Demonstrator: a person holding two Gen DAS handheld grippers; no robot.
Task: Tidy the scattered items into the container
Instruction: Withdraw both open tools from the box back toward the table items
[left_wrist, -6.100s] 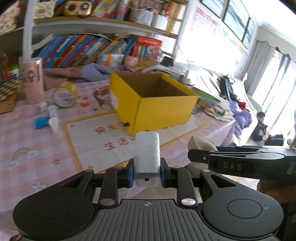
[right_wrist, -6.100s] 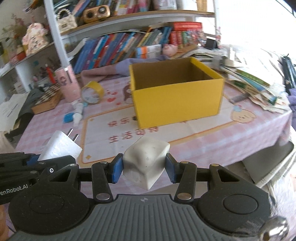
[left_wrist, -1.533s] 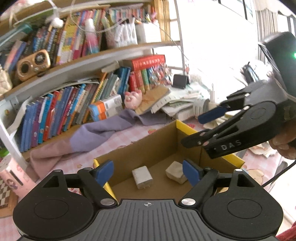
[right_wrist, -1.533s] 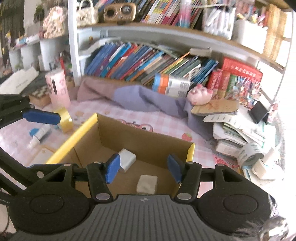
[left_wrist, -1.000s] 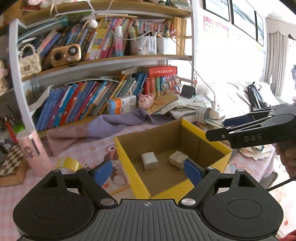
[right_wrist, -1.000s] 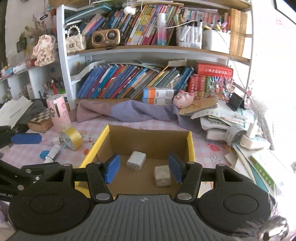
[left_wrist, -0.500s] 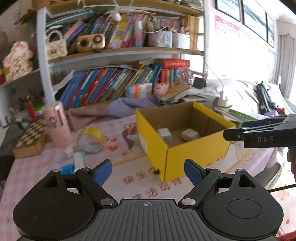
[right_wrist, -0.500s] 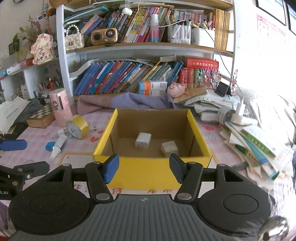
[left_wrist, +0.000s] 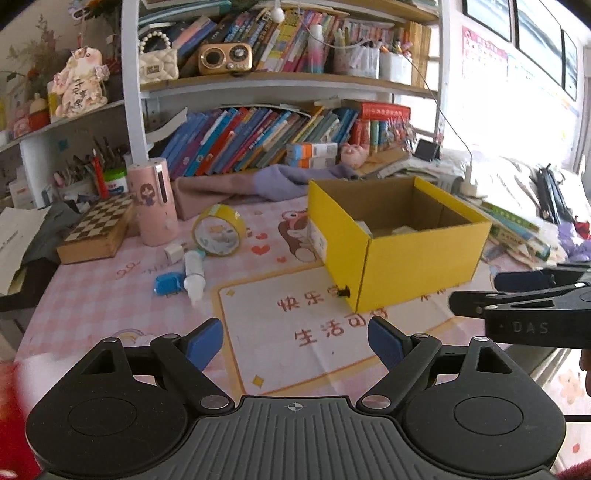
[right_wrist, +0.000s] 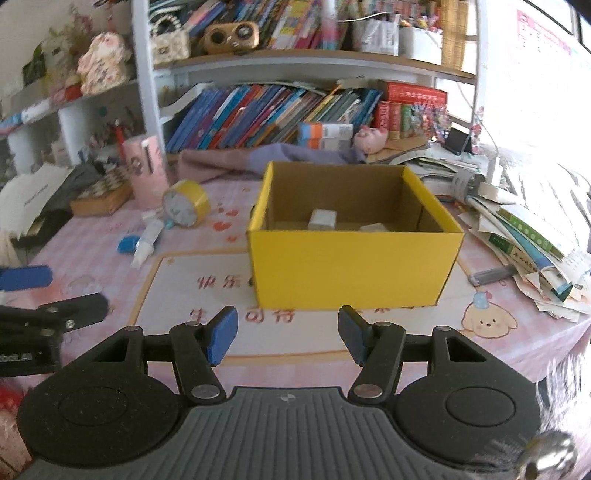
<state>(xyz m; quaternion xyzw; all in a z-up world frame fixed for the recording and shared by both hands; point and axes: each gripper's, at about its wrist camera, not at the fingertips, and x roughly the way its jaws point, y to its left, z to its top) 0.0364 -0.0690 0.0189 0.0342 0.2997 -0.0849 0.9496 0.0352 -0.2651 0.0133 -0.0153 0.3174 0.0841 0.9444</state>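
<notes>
Centrally, boxy yellow cardboard container (right_wrist: 354, 266), glossy tape roll (left_wrist: 219, 230)

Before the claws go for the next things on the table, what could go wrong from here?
1. The white bottle, the blue item and the small white cube lie close together, so the open left claw may push one aside while closing on another.
2. The yellow tape roll stands on its edge and could roll away if nudged.
3. The yellow box is light cardboard; a bump from the open right claw may shift it.
</notes>
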